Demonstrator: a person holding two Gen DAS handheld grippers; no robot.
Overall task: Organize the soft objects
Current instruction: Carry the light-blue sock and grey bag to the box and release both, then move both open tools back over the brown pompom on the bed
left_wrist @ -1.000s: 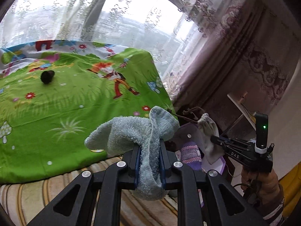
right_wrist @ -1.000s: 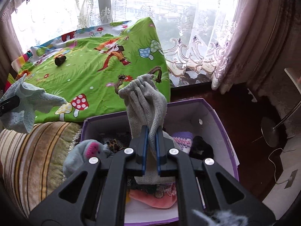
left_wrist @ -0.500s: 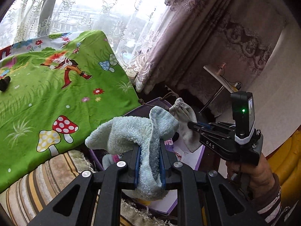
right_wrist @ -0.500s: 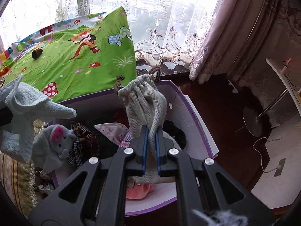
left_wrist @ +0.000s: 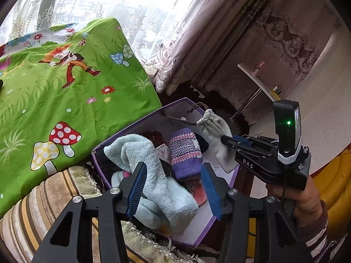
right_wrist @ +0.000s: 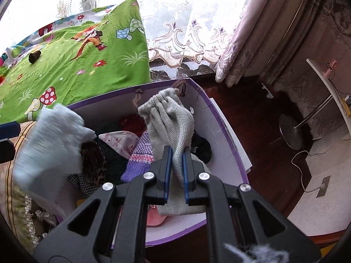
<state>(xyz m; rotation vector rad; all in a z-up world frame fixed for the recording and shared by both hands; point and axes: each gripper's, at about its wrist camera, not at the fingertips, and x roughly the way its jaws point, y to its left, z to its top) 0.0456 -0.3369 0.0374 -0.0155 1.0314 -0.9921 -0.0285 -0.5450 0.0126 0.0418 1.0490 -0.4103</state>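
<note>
My left gripper [left_wrist: 173, 186] hangs over the purple box [left_wrist: 131, 129] and its jaws are opening. A fluffy light blue sock [left_wrist: 153, 175] lies between them, leaning only on the left pad and sagging into the box. In the right wrist view this sock [right_wrist: 48, 144] is a blur at the left over the box [right_wrist: 221, 120]. My right gripper [right_wrist: 176, 171] holds a grey herringbone sock [right_wrist: 166, 122] above the box. Its jaws are easing apart a little, but the pads still press the cloth. The left wrist view shows that gripper [left_wrist: 228, 141] in a person's hand, with the grey sock [left_wrist: 216, 140] dangling.
The box holds several soft things, among them a purple knitted piece [left_wrist: 185, 153] and a dark patterned cloth [right_wrist: 92, 160]. A green cartoon bedsheet [left_wrist: 65, 100] lies left of it, with a small dark object [right_wrist: 34, 56] on it. A striped cushion [left_wrist: 33, 214] is nearby. On the floor to the right stands a lamp base [right_wrist: 291, 131].
The left jaws have spread apart and the blue sock has slumped down into the box. Both grippers have swung from the bed side to above the box and sunk a little.
</note>
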